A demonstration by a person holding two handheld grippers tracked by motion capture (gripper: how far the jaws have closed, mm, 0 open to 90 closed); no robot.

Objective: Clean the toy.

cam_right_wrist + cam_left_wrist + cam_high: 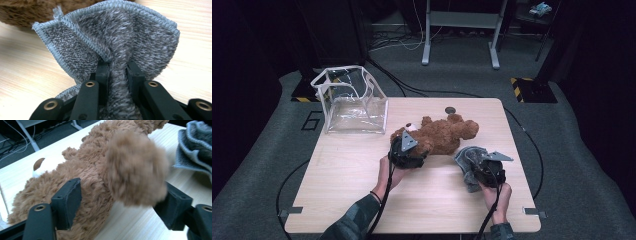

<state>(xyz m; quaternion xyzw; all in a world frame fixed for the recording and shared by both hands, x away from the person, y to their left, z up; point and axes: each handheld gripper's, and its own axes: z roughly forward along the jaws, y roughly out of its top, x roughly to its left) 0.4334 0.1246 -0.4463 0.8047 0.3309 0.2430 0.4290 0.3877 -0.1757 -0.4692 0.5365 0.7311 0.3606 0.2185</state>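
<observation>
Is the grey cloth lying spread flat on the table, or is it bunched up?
Bunched up. The right gripper pinches a fold of the grey cloth between its jaws, and the cloth fans out in creases above them.

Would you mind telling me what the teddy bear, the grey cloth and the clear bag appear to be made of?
The teddy bear looks like brown plush: long, fluffy pile. The grey cloth seems a knitted or terry textile, with a flecked weave and stitched edging. The clear bag is probably soft see-through plastic with white trim; it shines and creases. The table looks like pale wood-grain, possibly laminate.
</observation>
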